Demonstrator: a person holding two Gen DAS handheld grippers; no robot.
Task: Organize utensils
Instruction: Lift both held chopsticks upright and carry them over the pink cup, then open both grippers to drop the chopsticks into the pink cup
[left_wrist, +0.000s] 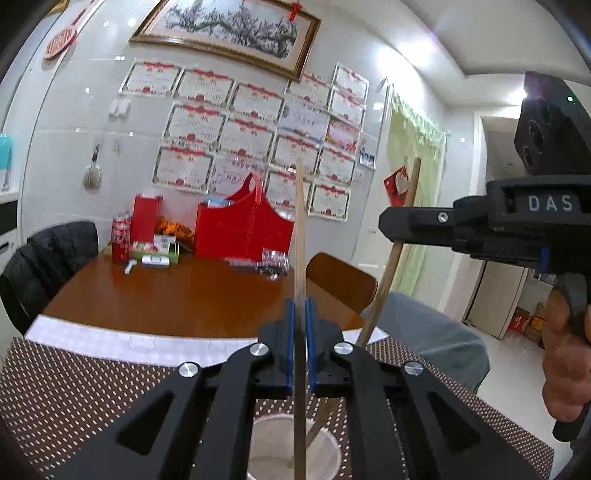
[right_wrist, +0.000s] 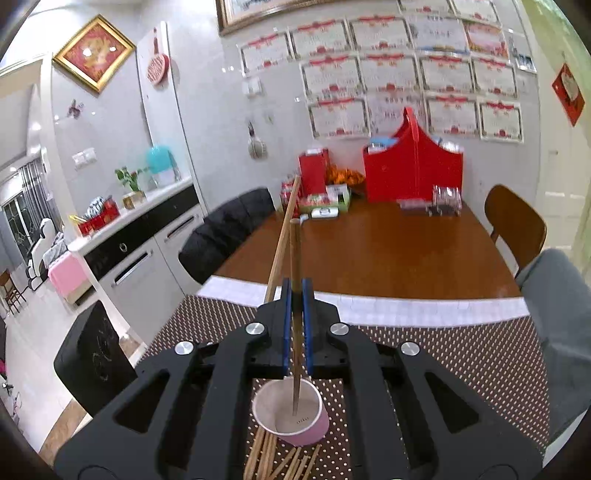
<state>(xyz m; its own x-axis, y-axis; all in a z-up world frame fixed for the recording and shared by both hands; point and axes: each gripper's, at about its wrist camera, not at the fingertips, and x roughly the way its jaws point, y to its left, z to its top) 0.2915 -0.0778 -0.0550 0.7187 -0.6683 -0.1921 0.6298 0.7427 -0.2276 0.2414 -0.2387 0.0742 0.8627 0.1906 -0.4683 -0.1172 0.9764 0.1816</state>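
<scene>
My left gripper (left_wrist: 299, 310) is shut on a pale wooden chopstick (left_wrist: 300, 236), held upright with its lower end in a paper cup (left_wrist: 266, 443) below. My right gripper (right_wrist: 296, 295) is shut on a darker chopstick (right_wrist: 295, 258) whose tip reaches into the pink cup (right_wrist: 314, 432). The right gripper also shows in the left wrist view (left_wrist: 391, 221), clamping that chopstick (left_wrist: 402, 221). The pale chopstick leans at the left in the right wrist view (right_wrist: 282, 240). Several loose chopsticks (right_wrist: 273, 458) lie on the mat in front of the cup.
A brown dotted placemat (right_wrist: 443, 354) covers the near table; beyond is a white strip and the bare wooden table (right_wrist: 369, 251). At the far end stand a red basket (right_wrist: 412, 170), boxes and bottles. Chairs (right_wrist: 515, 221) surround the table.
</scene>
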